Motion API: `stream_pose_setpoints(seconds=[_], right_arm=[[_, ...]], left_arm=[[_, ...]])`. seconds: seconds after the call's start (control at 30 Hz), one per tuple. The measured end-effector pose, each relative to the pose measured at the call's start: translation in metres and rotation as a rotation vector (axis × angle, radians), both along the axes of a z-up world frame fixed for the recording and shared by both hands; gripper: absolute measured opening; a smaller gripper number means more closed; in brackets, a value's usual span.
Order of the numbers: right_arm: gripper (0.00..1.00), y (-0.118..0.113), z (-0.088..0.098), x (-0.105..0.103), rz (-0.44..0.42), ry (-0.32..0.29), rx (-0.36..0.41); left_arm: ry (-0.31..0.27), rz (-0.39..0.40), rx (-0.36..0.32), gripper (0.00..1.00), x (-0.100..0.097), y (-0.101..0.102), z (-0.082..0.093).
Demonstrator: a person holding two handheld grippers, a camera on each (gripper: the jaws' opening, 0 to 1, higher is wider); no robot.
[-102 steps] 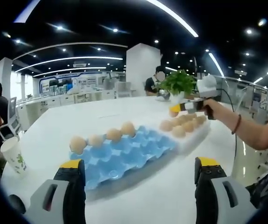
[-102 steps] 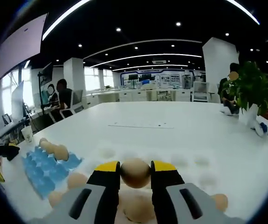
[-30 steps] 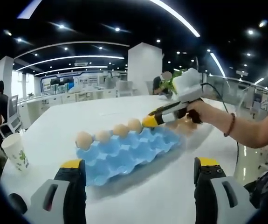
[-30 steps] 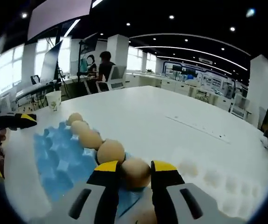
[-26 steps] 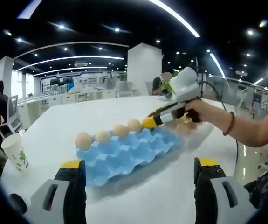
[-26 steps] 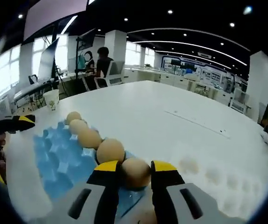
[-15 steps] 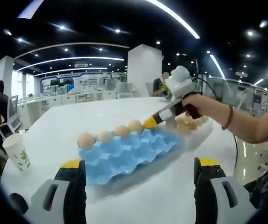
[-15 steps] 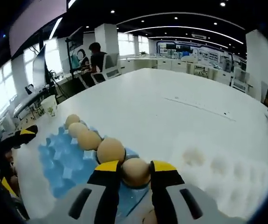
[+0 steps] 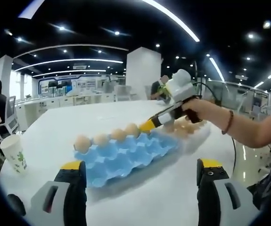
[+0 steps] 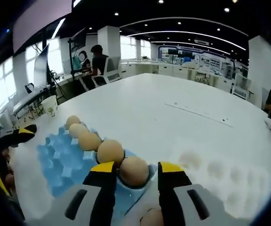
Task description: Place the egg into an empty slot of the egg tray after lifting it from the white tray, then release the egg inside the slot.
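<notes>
Right gripper, jaws spread apart, flanks the egg, which sits in the end slot of the blue egg tray, fifth in a row. Left gripper, jaws wide apart, hangs over the counter, farther off.

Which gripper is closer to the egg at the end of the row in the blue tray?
The right gripper. Its fingers stand open on either side of that egg in the blue tray. The left gripper is open, short of the tray's opposite edge.
</notes>
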State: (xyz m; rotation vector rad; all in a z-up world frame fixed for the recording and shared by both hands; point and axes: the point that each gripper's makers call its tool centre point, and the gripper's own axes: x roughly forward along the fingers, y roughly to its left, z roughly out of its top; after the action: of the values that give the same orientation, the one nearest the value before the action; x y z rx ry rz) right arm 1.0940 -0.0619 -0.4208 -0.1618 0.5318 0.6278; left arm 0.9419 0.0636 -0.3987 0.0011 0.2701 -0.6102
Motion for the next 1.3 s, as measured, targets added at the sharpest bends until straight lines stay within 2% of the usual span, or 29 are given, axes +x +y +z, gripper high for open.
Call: stream_pose_setpoints(seconds=[0.2,0.37,0.73,1.1,1.3], right_arm=[[0.52,-0.006,0.002,-0.003,-0.018,-0.011,0.018],[0.55,-0.015,0.002,-0.01,-0.036,-0.024,0.029],[0.54,-0.027,0.007,-0.023,-0.063,-0.037,0.102],[0.5,-0.04,-0.006,-0.034,-0.12,-0.052,0.057],[0.5,-0.041,-0.005,-0.035,-0.144,-0.099,0.044]], left_arm=[[-0.008,-0.002,0.008,1.0,0.001,-0.001,0.002],[-0.007,-0.001,0.02,1.0,0.0,-0.001,0.001],[-0.007,0.013,0.027,1.0,0.003,0.001,-0.001],[-0.012,0.014,0.03,1.0,0.005,-0.001,0.0],[-0.003,0.011,0.043,1.0,0.005,-0.002,-0.003]])
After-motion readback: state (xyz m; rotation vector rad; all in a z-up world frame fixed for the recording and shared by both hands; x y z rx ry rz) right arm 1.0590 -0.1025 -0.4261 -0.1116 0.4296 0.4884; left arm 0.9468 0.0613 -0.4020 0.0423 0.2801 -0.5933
